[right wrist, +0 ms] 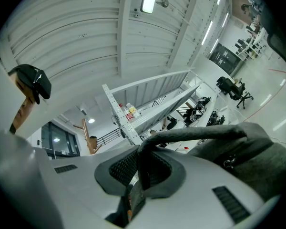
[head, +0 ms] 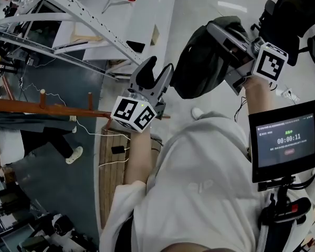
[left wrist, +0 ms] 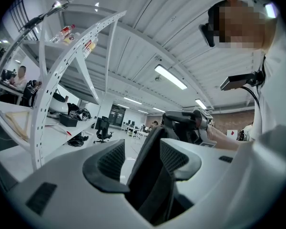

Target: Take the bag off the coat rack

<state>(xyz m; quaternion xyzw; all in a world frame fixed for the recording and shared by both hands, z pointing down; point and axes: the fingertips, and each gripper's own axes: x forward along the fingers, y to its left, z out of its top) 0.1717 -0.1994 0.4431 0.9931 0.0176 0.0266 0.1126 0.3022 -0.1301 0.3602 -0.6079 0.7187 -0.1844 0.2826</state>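
My right gripper [right wrist: 140, 168] has its jaws closed on the bag [right wrist: 250, 151], pinching its thin handle [right wrist: 195, 135] between the pads. The handle arcs out from the jaws to the grey body, just to their right. Only this view shows that pinch. From the head view I see the right gripper [head: 223, 35] lying across the top of the bag [head: 199, 62], the contact hidden.

My left gripper [left wrist: 142, 159] has its jaws apart. A dark strap [left wrist: 152, 175] runs up between them, lying against the right pad, with open floor showing between it and the left pad. The head view shows the left gripper [head: 153, 73] just left of the bag, but not that gap.

The head view alone shows the wooden rack [head: 47, 108], well to the left of both jaws and apart from the bag
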